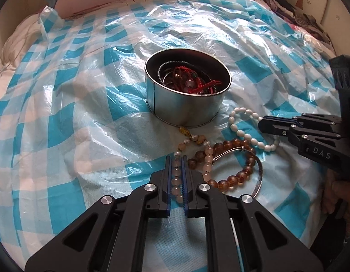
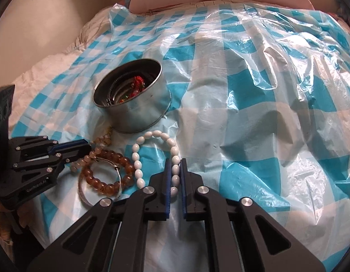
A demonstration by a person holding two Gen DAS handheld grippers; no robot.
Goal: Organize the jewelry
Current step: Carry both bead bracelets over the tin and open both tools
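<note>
I am seeing a blue-and-white checked plastic sheet [image 1: 73, 104], a silver tin [image 1: 186, 106] holding red cords [image 1: 193, 79], white beads [image 2: 138, 165], amber beads [image 1: 243, 174], my black grippers' blue pads [image 1: 167, 176].

Counted: one metal tin [image 1: 186, 108], four bracelets outside it — pink [image 1: 176, 176], amber [image 1: 233, 165], white [image 1: 247, 133], silver bangle [image 1: 258, 176] — two grippers.

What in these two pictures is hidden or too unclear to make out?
- Left wrist view: the metal tin holds tangled red cords and rings; its wall hides the lower pieces.
- Left wrist view: the right gripper covers part of the white bead bracelet.
- Right wrist view: the silver bangle runs under the amber bead bracelet.
</note>
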